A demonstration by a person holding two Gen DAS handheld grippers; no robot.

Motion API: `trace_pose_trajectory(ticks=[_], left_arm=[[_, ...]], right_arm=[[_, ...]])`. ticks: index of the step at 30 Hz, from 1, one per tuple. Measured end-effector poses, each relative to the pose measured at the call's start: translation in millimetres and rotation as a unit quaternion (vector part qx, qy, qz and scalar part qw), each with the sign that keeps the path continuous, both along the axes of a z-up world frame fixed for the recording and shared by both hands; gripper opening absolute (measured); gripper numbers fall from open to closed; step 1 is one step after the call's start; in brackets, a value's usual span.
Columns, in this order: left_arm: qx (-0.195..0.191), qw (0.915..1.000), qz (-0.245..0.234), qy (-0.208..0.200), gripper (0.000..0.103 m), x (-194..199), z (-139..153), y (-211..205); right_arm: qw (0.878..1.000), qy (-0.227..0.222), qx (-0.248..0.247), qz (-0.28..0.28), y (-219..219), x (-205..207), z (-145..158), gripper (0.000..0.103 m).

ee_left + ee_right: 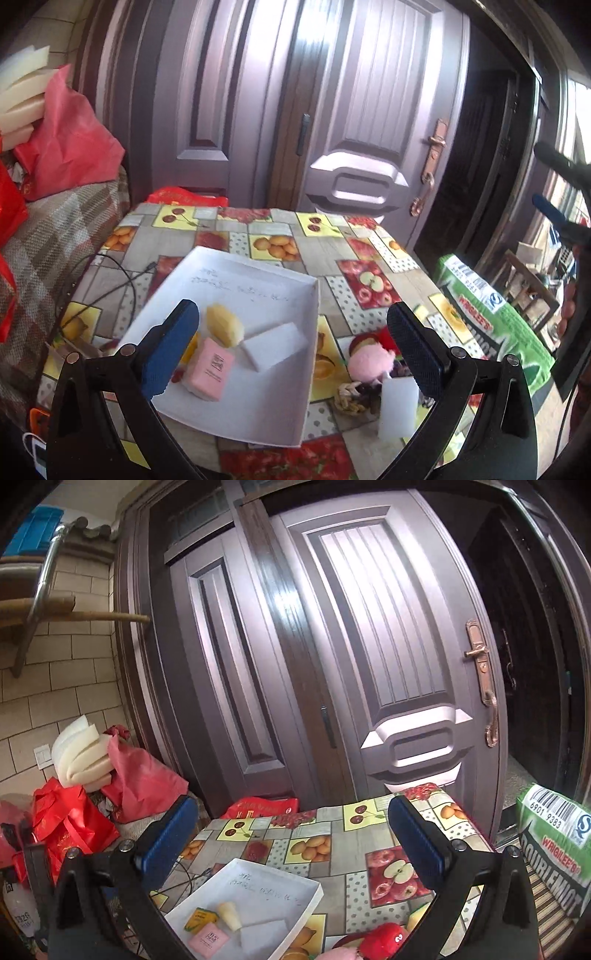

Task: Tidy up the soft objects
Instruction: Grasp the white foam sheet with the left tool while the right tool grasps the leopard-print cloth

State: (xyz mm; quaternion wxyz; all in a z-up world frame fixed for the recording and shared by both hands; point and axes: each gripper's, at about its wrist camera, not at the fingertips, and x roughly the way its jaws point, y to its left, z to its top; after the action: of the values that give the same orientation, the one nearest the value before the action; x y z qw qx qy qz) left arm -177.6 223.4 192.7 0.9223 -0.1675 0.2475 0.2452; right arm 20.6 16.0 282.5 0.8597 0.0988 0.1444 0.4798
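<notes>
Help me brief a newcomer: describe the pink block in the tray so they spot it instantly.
On the fruit-print tablecloth sits a white tray. Near its front corner lies the pink block, beside a pale yellow piece and a white sponge. It alone is pink, with printed lettering.

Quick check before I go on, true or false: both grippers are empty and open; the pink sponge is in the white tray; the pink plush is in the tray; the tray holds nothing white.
1. Both grippers are open and empty: true for the left gripper and the right gripper.
2. The pink sponge lies in the white tray: true.
3. The pink plush is in the tray: false, it sits on the tablecloth beside it.
4. The tray holds nothing white: false, a white sponge lies there.
</notes>
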Motion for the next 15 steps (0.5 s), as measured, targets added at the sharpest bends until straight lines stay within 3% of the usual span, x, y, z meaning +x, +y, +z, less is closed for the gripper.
trace_pose_trajectory(ticks=[3,7,9,11,15], left_arm=[[-0.015,0.9978,-0.042,0.050,0.103,24,-37,-31],[-0.024,0.9899,-0.093,0.105,0.103,56,-82,-74],[-0.033,0.9851,-0.107,0.131,0.103,69,-99,-91],[-0.052,0.9802,-0.121,0.147,0.103,81,-113,-102],[-0.118,0.9721,-0.131,0.155,0.102,100,-138,-106]], right_arm=[[0.999,0.029,0.001,-0.025,-28,16,-15,0.103],[0.997,0.032,-0.042,-0.060,-55,27,-41,0.103],[0.993,0.060,-0.057,-0.080,-74,35,-48,0.103],[0.991,0.079,-0.048,-0.095,-94,41,-49,0.103],[0.988,0.071,-0.043,-0.130,-129,43,-49,0.103]])
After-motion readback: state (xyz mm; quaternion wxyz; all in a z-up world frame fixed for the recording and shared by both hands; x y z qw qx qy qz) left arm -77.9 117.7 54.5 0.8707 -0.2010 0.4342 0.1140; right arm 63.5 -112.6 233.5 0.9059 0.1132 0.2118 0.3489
